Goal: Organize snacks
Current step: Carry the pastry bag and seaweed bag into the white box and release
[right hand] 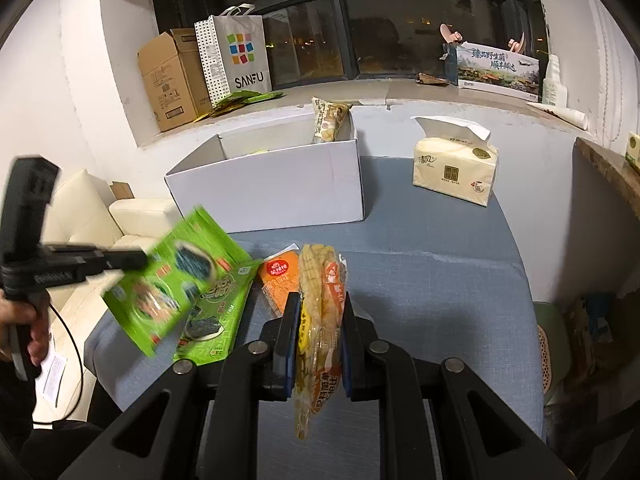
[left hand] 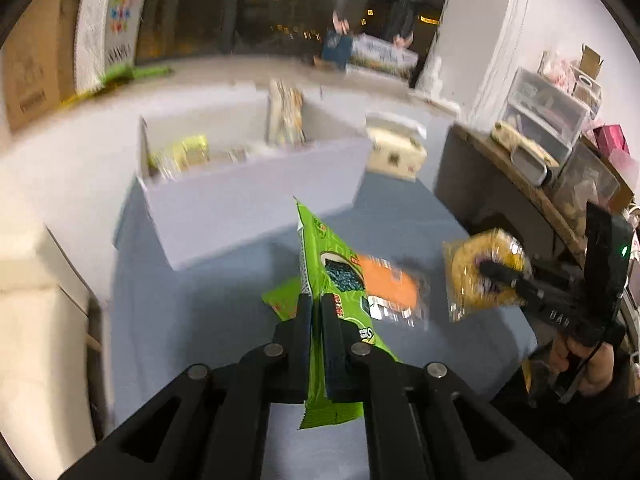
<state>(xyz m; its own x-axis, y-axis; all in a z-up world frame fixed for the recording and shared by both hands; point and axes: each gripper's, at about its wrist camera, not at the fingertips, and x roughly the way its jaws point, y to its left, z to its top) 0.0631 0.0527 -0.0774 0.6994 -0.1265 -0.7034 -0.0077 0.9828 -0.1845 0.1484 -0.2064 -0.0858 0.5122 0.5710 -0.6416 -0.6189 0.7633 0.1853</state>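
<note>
The left hand-held gripper (left hand: 316, 312) points downward and forward, and its two fingers are pressed together on a green seaweed packet (left hand: 340, 276), which hangs above the counter (right hand: 440, 272) with one end toward the white box (right hand: 272, 188). In the right wrist view this packet looks blurred and tilted, and a second green seaweed packet (right hand: 212, 320) lies flat under it on the blue cloth. The person's left hand (right hand: 24, 324) holds the handle at the left edge of that view. The right hand-held gripper (right hand: 320, 312) also points downward, and it pinches a yellow and orange snack bag (right hand: 320, 320) that stands on its edge between the blue pads; red writing is on the bag, but I cannot read it. An orange packet (right hand: 280, 276) lies on the counter just beside this bag, between it and the lying green packet. The white box is open at the top; one snack bag (right hand: 330, 120) stands up at its back right corner, and the left wrist view shows yellowish packets (left hand: 188, 156) inside on the left. Behind it, on the window ledge, a paper bag (right hand: 236, 56) carries the word "SANFU", beside a brown carton (right hand: 172, 76). A tissue pack (right hand: 456, 168) stands to the right of the box, well apart from it. The right part of the counter is open cloth as far as its curved edge.
</note>
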